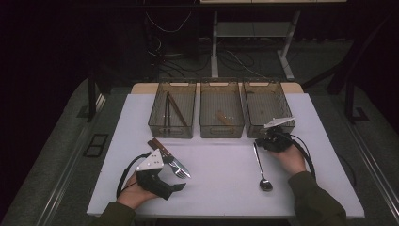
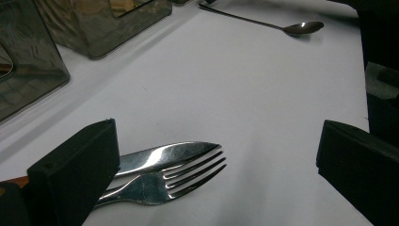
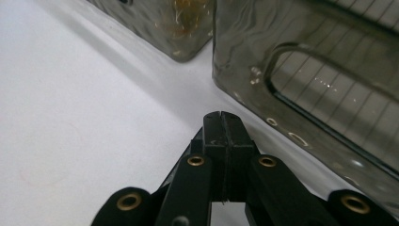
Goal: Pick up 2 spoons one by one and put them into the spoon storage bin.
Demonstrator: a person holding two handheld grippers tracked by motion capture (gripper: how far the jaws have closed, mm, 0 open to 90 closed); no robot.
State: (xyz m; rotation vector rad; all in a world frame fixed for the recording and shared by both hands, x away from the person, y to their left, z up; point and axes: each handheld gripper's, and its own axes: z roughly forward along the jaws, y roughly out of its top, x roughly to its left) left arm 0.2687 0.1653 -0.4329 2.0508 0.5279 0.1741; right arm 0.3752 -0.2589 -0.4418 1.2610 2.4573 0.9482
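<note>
A wooden-handled knife (image 1: 162, 151) and a fork (image 1: 182, 173) lie side by side on the white table (image 1: 221, 193). My left gripper (image 1: 173, 175) rests over them with its jaws wide apart. In the left gripper view the fork (image 2: 188, 176) and the knife's blade (image 2: 169, 153) lie between the jaws, close to the left one, untouched. A spoon (image 1: 260, 165) lies at the right, bowl toward the front. My right gripper (image 1: 260, 140) sits low by the spoon's handle end, in front of the right bin. Its jaws (image 3: 225, 117) are pressed together with nothing seen between them.
Three translucent brown bins stand in a row at the back of the table: the left bin (image 1: 170, 134) with wooden-handled utensils, the middle bin (image 1: 221, 134) with one wooden piece, the right bin (image 1: 268, 84). Bare white table lies between the two hands.
</note>
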